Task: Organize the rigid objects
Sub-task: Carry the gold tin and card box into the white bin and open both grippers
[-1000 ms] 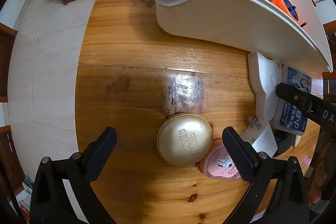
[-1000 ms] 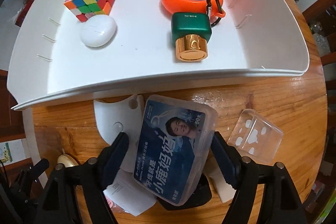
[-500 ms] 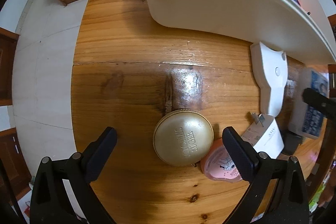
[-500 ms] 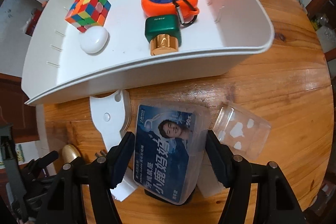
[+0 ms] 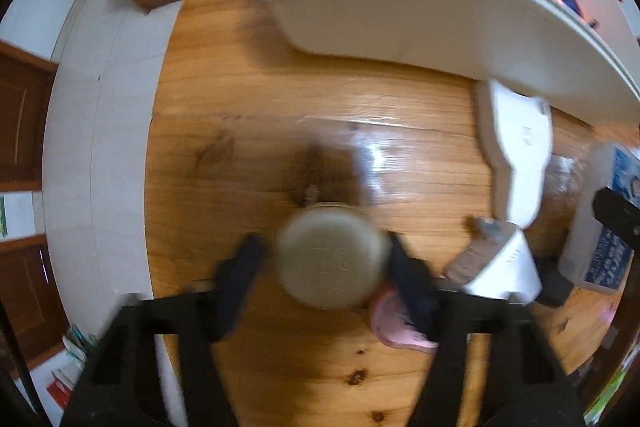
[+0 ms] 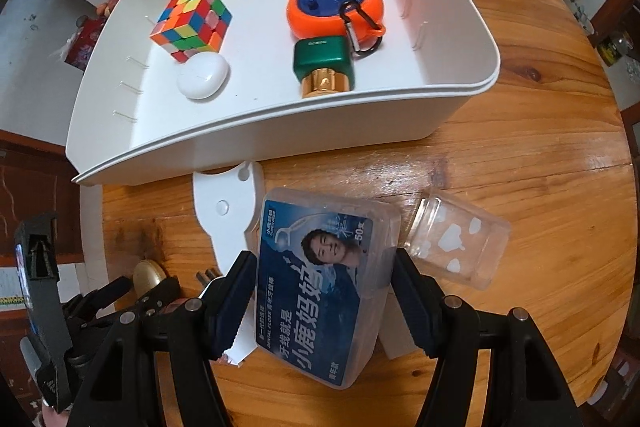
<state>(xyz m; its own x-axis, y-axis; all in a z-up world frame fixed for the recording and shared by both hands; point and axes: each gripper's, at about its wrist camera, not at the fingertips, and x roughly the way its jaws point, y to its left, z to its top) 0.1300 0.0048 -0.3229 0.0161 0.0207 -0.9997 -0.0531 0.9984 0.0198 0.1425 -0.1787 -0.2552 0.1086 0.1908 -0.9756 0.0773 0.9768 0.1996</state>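
Under the left wrist camera, the left gripper (image 5: pixel 324 261) points straight down over the round gold metal tin (image 5: pixel 334 255) on the wooden round table (image 5: pixel 248 99). Its jaws have just been closing with the tin between them; the right finger looks to touch the tin's edge, the left one shows a thin gap, but blur makes contact hard to call. Straddling the tin across its width suits a lift by the rim. A pink flat lid-like piece (image 5: pixel 394 327) lies just beside the tin, partly under the right finger, so it may get nudged. The big white plastic bin (image 5: pixel 400 7) sits beyond, well apart.

From the right wrist camera, the right gripper (image 6: pixel 324 287) clamps the clear plastic dental floss box with blue label (image 6: pixel 320 279) on its long sides, tilted, likely raised for carrying to the bin. The white bin (image 6: pixel 256 131) already holds a multicoloured puzzle cube (image 6: pixel 192 23), a white oval case (image 6: pixel 203 78), an orange-and-blue round reel (image 6: pixel 334 5) and a green bottle with gold cap (image 6: pixel 324 67), so sorted items gather there. A small clear plastic cup (image 6: pixel 456 247) lies on its side just beside the box, still on the table.
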